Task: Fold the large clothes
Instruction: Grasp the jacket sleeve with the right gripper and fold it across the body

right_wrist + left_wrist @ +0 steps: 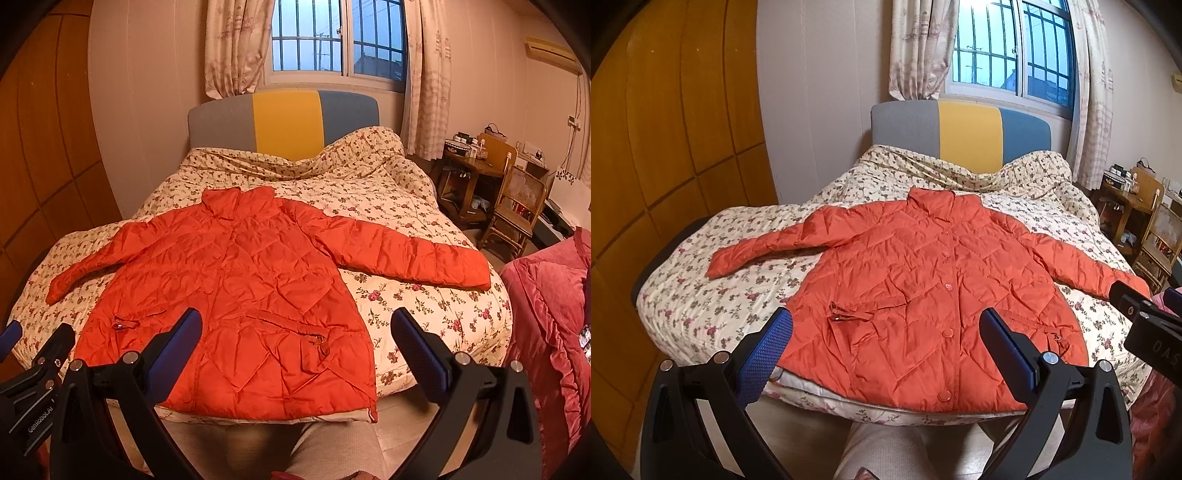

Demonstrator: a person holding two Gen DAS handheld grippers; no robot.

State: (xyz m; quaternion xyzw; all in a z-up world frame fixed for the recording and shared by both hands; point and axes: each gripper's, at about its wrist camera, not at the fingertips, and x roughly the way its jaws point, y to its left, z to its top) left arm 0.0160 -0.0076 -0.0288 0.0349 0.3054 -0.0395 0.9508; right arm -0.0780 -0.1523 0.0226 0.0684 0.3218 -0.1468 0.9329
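An orange quilted jacket [923, 280] lies flat, front up and buttoned, on the bed with both sleeves spread out; it also shows in the right wrist view [240, 295]. Its hem reaches the bed's near edge. My left gripper [886, 332] is open and empty, held above the hem. My right gripper [295, 332] is open and empty, held above the jacket's lower right side. The right gripper shows at the right edge of the left wrist view [1145, 317], and the left gripper shows at the left edge of the right wrist view [33, 354].
The bed carries a floral quilt [713, 299] and a grey, yellow and blue headboard [960, 133]. A wooden wardrobe [665, 147] stands at the left. A desk and wooden chair [517, 206] and a red blanket [546, 314] are at the right.
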